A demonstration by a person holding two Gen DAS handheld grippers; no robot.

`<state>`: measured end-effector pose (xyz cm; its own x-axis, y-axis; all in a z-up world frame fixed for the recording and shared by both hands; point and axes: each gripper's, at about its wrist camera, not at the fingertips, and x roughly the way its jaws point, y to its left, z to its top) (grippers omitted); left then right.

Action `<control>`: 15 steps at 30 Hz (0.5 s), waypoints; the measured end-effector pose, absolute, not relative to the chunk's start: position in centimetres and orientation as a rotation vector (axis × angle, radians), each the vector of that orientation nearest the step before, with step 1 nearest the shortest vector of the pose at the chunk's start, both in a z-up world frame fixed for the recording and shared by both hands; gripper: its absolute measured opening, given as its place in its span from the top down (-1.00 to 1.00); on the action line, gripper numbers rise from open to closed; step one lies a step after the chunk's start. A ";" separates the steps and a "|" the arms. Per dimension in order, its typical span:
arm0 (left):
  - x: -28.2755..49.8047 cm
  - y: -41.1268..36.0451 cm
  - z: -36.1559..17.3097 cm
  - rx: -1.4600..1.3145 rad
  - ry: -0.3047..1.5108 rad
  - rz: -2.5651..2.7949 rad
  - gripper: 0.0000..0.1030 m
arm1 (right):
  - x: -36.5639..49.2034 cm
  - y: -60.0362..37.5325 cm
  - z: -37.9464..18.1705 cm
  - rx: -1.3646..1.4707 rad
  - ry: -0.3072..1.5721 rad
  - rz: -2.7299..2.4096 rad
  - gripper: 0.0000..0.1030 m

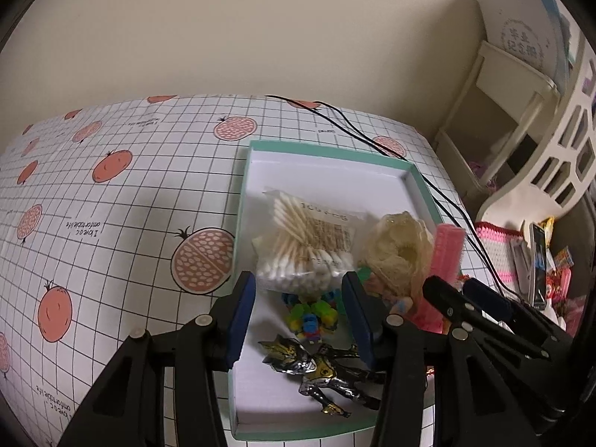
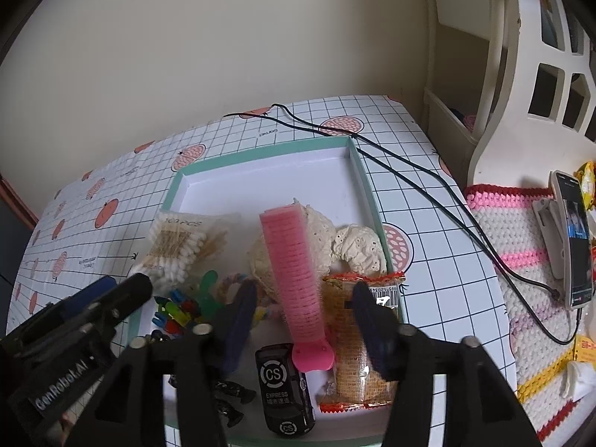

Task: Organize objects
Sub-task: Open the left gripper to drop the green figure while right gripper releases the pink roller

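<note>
Left hand-held gripper [image 1: 300, 314]: its blue-padded fingers were held wide apart over the near half of the box, with nothing clamped between them; no contact with any object could be made out.
Right hand-held gripper [image 2: 303, 320]: its fingers were likewise spread wide and empty; the pink comb was seen between them, though whether it was touched cannot be told.
Box [image 2: 260, 156]: a shallow white tray with a mint-green rim was set on the bench [image 1: 111, 205], which was covered in a grid cloth printed with fruit.
Cotton swabs [image 1: 305, 246]: a clear bag of them was laid in the box, towards its left side.
Pink comb [image 2: 294, 272]: it was propped lengthwise across the middle of the box, leaning on a cream lace scrunchie [image 2: 354, 246].
Snack packet [image 2: 361, 339]: it was placed at the right edge of the box, just beside the comb.
Black toy car [image 2: 285, 387]: it was found at the near end of the box, below the comb's handle.
Toy figure [image 1: 324, 368]: a silver and gold figure was lying at the near end.
Coloured beads [image 1: 311, 311]: a small heap lay between the swabs and the figure.
Cables [image 2: 409, 175]: two black leads were run across the bench past the box's far right corner.
</note>
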<state>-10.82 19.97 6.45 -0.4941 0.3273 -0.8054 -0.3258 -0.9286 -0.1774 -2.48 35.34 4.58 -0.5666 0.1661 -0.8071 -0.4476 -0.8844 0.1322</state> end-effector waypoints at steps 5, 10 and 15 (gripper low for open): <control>-11.2 19.0 6.0 -1.342 -0.033 2.458 -0.15 | -2.4 35.4 4.4 -1.218 0.456 2.454 -0.39; -11.8 18.1 5.5 -1.389 -0.048 2.499 -0.30 | -2.4 35.5 4.2 -1.225 0.450 2.447 -0.54; -12.3 17.1 5.1 -1.422 -0.050 2.536 -0.38 | -2.3 35.6 4.2 -1.218 0.448 2.444 -0.72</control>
